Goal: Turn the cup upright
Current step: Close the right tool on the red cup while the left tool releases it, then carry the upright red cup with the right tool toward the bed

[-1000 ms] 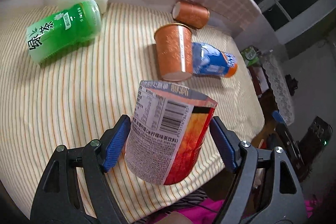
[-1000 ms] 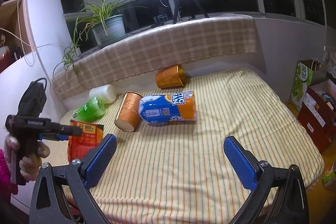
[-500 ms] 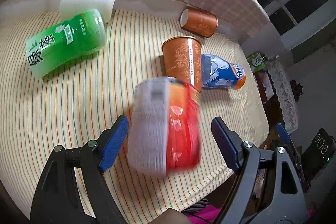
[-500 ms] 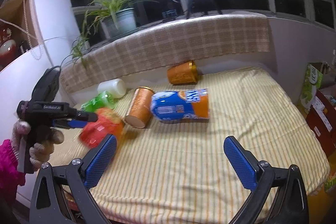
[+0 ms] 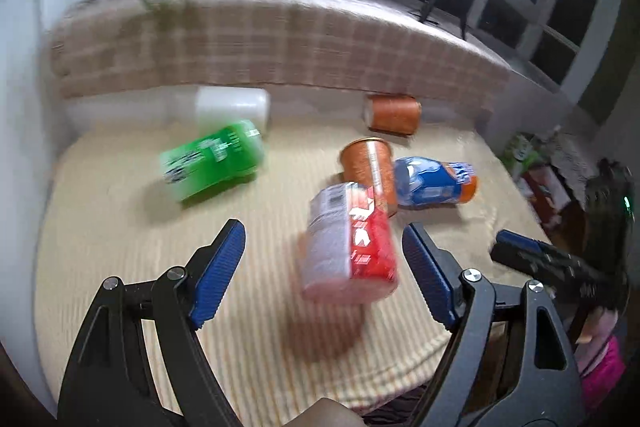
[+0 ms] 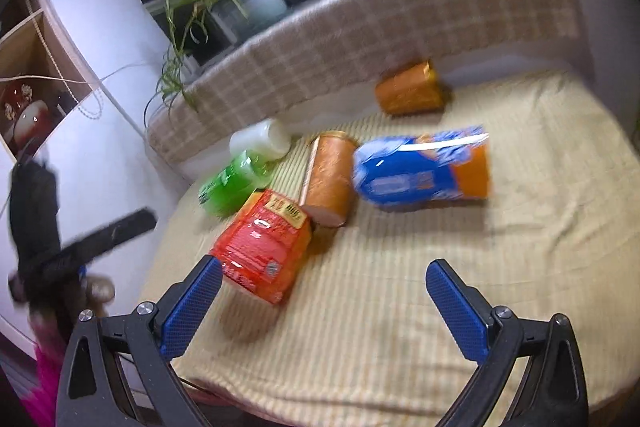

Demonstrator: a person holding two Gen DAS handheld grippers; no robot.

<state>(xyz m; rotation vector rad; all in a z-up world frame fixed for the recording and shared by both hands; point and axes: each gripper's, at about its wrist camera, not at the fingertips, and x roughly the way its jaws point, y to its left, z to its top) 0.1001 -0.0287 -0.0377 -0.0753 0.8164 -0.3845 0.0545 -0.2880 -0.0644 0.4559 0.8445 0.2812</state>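
A red cup with a white label panel (image 5: 350, 243) lies tipped on the striped cloth, motion-blurred; it also shows in the right wrist view (image 6: 264, 247). My left gripper (image 5: 324, 275) is open and empty, its jaws either side of the cup but behind it, not touching. My right gripper (image 6: 324, 307) is open and empty over the cloth, its left finger (image 6: 192, 307) just in front of the red cup.
Lying on the cloth: a copper cup (image 5: 370, 167), a blue-orange cup (image 5: 434, 183), a green cup (image 5: 212, 163), a white cup (image 5: 232, 105) and an orange cup (image 5: 394, 115) by the checked bolster (image 5: 280, 43). The cloth's front edge (image 6: 320, 407) is close.
The red cup has left my left gripper's jaws and dropped onto the cloth, tipping over. Both grippers have pulled back and tilted; the views are blurred.
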